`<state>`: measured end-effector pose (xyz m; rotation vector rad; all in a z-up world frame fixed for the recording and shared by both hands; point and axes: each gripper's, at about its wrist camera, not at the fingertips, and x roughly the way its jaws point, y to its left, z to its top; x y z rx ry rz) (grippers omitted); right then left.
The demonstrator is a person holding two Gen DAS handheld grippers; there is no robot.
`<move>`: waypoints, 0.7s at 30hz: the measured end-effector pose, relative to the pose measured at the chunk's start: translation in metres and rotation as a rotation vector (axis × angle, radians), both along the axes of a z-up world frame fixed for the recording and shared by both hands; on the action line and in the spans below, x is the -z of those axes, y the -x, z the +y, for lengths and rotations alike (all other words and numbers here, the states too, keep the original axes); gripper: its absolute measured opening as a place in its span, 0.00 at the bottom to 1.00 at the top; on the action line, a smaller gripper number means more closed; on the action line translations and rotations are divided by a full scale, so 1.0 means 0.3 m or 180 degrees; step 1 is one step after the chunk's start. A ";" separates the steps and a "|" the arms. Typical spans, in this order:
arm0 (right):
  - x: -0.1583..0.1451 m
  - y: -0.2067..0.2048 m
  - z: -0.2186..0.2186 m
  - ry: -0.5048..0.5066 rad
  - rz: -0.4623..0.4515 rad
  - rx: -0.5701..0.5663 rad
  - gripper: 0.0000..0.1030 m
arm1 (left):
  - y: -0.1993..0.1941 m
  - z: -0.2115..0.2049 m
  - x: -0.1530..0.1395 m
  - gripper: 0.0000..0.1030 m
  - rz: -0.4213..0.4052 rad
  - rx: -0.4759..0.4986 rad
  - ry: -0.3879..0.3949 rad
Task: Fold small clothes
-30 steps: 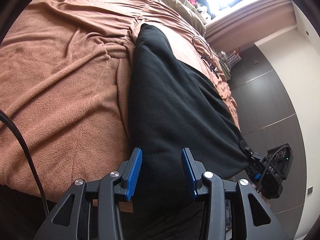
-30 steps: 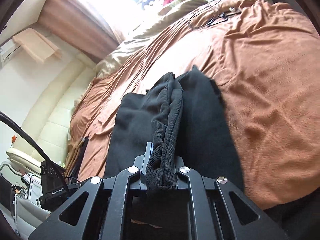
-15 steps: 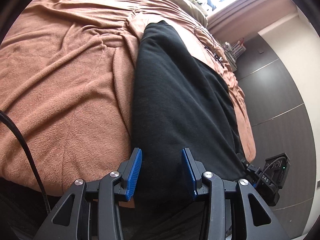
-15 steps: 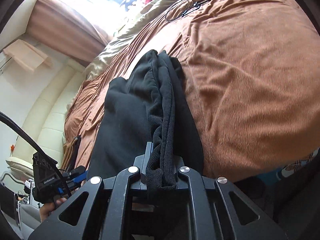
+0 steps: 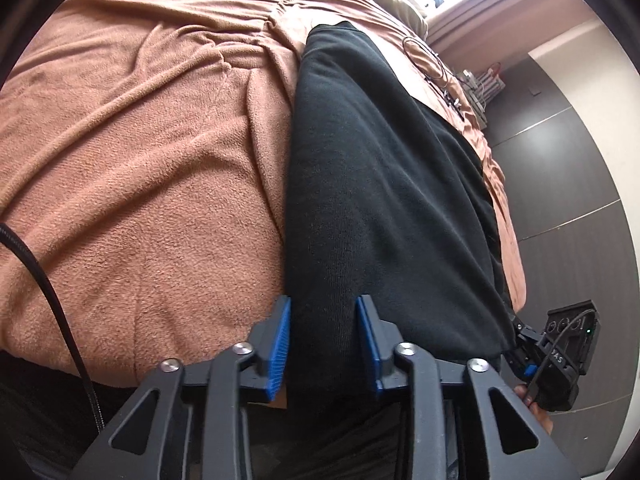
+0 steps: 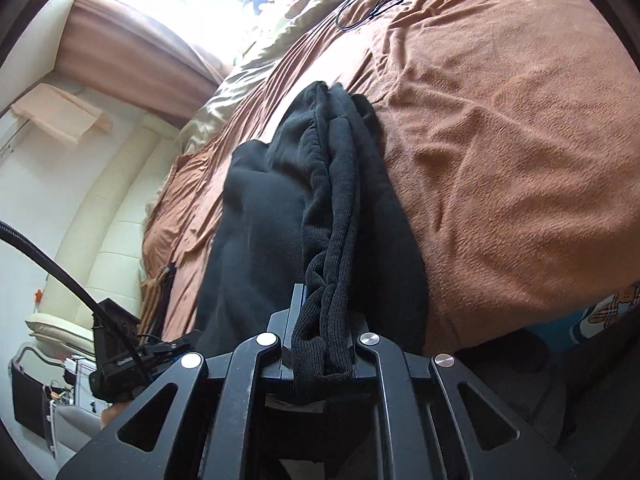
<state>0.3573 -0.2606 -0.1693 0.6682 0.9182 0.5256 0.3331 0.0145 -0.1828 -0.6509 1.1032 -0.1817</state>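
- Lying on the brown blanket (image 5: 132,184), the black garment (image 5: 380,184) runs lengthwise from the bed's near edge away toward the window, its far end narrower.
- Left gripper (image 5: 324,340): jaws have just been closing, blue pads (image 5: 280,340) flanking the garment's near edge; whether they press on it I cannot tell.
- Right gripper (image 6: 320,344) is clamped on the garment's bunched, ribbed hem (image 6: 324,320).

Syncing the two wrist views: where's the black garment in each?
Left wrist: black garment runs centre-right, from the top down between the left hand-held gripper fingers.
Right wrist: black garment sits centre-left, its bunched edge clamped in the right hand-held gripper.
Shared landmark: brown blanket.
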 end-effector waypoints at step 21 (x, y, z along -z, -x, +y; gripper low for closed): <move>-0.015 -0.313 -0.052 -0.0338 0.0072 -0.0390 0.51 | -0.097 0.045 -0.050 0.37 -0.0179 0.0024 0.0114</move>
